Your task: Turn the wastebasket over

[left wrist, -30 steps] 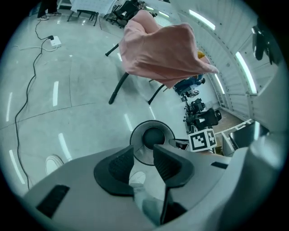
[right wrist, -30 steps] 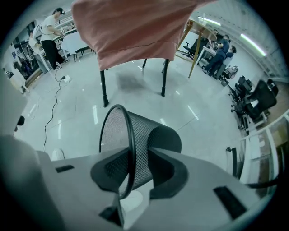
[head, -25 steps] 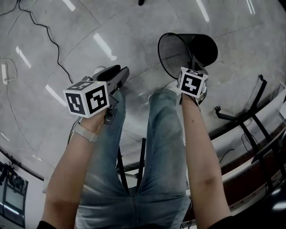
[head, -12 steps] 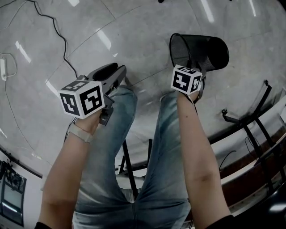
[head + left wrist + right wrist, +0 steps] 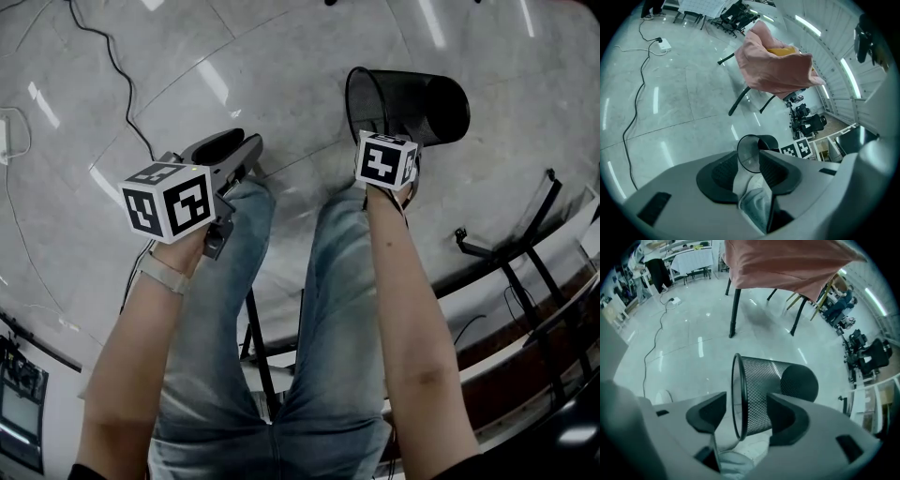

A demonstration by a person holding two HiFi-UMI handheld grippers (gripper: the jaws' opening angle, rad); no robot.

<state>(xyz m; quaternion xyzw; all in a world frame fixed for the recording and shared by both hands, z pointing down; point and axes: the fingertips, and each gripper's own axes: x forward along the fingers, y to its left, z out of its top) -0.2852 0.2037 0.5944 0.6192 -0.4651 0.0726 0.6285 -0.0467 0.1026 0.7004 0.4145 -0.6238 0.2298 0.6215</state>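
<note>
The black mesh wastebasket (image 5: 412,98) lies on its side on the grey floor, mouth toward the person's feet. My right gripper (image 5: 409,184) points steeply down at its near rim. In the right gripper view the wastebasket (image 5: 773,380) has its rim and mesh wall standing between the jaws of the right gripper (image 5: 745,411). Those jaws are opening and the pads show gaps on both sides. My left gripper (image 5: 234,150) hovers to the left, apart from the basket, open and empty. In the left gripper view the wastebasket (image 5: 757,152) shows beyond the left gripper (image 5: 750,168).
The person's jeans legs (image 5: 234,309) and shoes fill the middle below the grippers. A black cable (image 5: 122,94) runs over the floor at left. A black metal frame (image 5: 506,248) stands at right. A table under a pink cloth (image 5: 787,263) stands beyond the basket.
The right gripper has come down closer to the basket's near rim. The basket's mouth looks narrower now. The left gripper has drifted slightly and then held still.
</note>
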